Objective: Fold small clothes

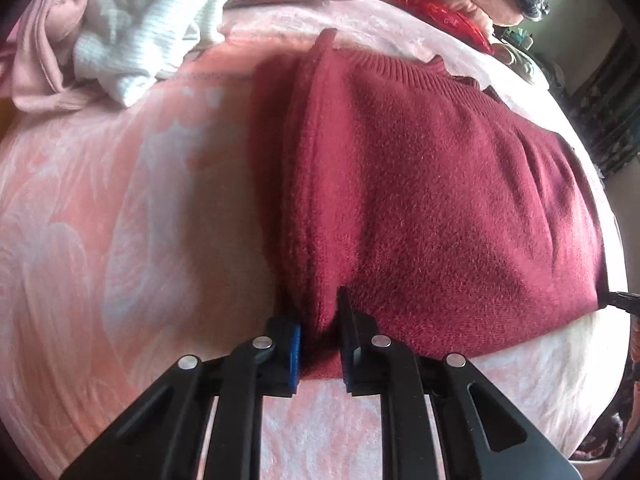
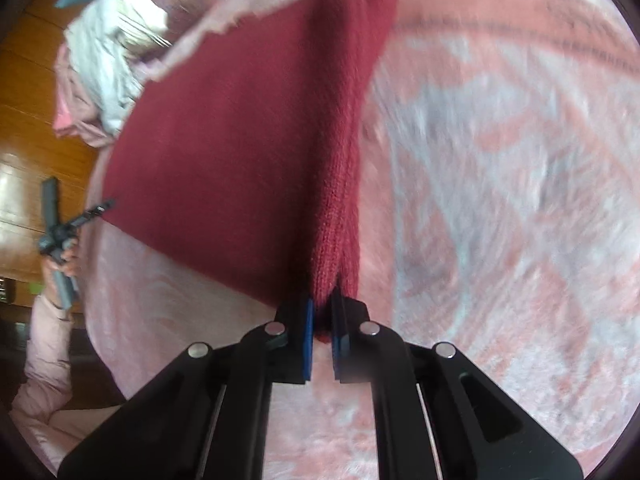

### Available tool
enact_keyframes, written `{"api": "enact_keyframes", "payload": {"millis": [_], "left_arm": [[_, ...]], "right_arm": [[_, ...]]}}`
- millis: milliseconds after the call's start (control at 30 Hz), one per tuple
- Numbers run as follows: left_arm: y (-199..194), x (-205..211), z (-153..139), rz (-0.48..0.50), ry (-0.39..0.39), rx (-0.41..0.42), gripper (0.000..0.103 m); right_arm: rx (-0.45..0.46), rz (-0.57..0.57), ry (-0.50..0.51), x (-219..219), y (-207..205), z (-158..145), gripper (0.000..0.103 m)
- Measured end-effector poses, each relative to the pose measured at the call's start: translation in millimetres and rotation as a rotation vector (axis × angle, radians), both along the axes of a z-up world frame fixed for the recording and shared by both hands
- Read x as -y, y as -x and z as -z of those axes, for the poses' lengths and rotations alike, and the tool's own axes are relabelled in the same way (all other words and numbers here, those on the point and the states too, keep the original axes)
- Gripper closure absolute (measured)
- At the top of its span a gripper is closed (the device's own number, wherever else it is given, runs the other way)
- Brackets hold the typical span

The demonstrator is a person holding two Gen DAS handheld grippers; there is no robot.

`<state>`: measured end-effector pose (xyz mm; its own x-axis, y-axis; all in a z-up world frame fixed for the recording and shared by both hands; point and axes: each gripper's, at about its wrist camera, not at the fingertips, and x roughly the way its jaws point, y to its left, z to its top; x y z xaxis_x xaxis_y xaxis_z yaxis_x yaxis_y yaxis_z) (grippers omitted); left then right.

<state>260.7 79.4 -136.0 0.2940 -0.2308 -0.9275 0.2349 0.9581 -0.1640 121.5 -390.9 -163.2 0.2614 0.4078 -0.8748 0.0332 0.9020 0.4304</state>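
A dark red knit sweater point(image 1: 440, 184) lies folded on a pink flowered blanket point(image 1: 120, 240). My left gripper point(image 1: 320, 344) is shut on the sweater's near left corner, with bunched cloth between its blue pads. My right gripper point(image 2: 322, 320) is shut on another corner of the same sweater point(image 2: 240, 140), whose folded edge runs away from the jaws. The right wrist view is blurred by motion. The tip of the right gripper point(image 1: 624, 300) shows at the sweater's right edge in the left wrist view. The left gripper point(image 2: 60, 236), held by a hand, shows at the far left of the right wrist view.
A pile of white and pale pink clothes point(image 1: 120, 40) lies at the back left of the bed, also in the right wrist view point(image 2: 100, 60). Red and patterned items point(image 1: 440, 12) lie at the back. A wooden floor point(image 2: 32, 120) is beside the bed.
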Motion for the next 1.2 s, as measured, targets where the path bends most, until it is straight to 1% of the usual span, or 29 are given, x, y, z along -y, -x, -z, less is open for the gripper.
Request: {"api": "enact_keyframes", "payload": {"millis": [100,267,300,333,400,467,533,600,667,700,733,767,900,933,967,1033,1133,1200], "left_arm": [[2.8,3.8,0.5,0.019,-0.019,0.019,0.087],[5.2,-0.7,-0.4,0.000,0.012,0.037,0.082],[6.0,-2.5,-1.7,-0.004,0.016,0.036,0.079],[6.8,-3.9,-5.2,-0.013,0.013,0.034,0.070],[7.2,-6.9,-12.6,-0.048,-0.013,0.043,0.053],[9.8,-8.4,-23.9,-0.070,-0.006,0.071,0.053],[11.1,-5.3,-34.1,-0.087,0.002,0.077,0.050],[12.1,6.6,-43.9,-0.098,-0.017,0.085,0.050],[13.2,19.4,-52.6,-0.096,0.006,0.100,0.049],[14.2,25.1,-56.0,-0.092,0.019,0.104,0.046],[13.8,34.9,-60.3,-0.077,0.039,0.109,0.040],[13.1,46.0,-64.2,-0.058,0.045,0.120,0.038],[8.5,86.2,-77.9,-0.014,0.011,0.203,0.022],[7.2,97.2,-81.1,0.001,0.015,0.223,0.022],[6.1,105.0,-82.3,0.009,0.015,0.231,0.021],[4.1,119.0,-82.9,0.020,0.014,0.234,0.012],[0.0,135.5,-76.9,0.023,0.002,0.239,0.010],[-4.7,143.5,-67.4,0.016,-0.016,0.211,0.007]], "right_arm": [[0.003,-0.001,-0.008,4.0,2.4,0.3,0.098],[0.009,-0.011,-0.003,4.7,-2.3,-1.6,0.096],[0.013,-0.012,-0.005,4.4,-4.1,-3.1,0.095],[0.018,-0.010,-0.007,4.2,-4.0,-7.2,0.093],[0.036,-0.007,0.002,4.7,-1.9,-20.7,0.085],[0.071,0.005,0.019,6.5,-0.9,-34.9,0.085],[0.095,0.021,0.031,9.0,-4.9,-51.3,0.085],[0.103,0.043,0.076,9.9,-10.4,-62.6,0.085],[0.115,0.050,0.085,9.1,-16.7,-70.6,0.085],[0.113,0.055,0.082,9.0,-20.1,-72.5,0.085],[0.112,0.060,0.083,7.3,-24.7,-75.0,0.085],[0.115,0.060,0.085,5.9,-28.0,-76.5,0.085],[0.154,0.065,0.100,-0.3,-39.3,-88.6,0.085],[0.161,0.065,0.102,-0.5,-40.7,-90.0,0.085],[0.168,0.065,0.102,-1.6,-42.6,-91.6,0.085],[0.176,0.057,0.100,-2.7,-46.6,-93.8,0.085],[0.164,0.047,0.104,-7.7,-53.8,-87.9,0.085],[0.149,0.043,0.106,-12.1,-59.8,-81.4,0.085]]}}
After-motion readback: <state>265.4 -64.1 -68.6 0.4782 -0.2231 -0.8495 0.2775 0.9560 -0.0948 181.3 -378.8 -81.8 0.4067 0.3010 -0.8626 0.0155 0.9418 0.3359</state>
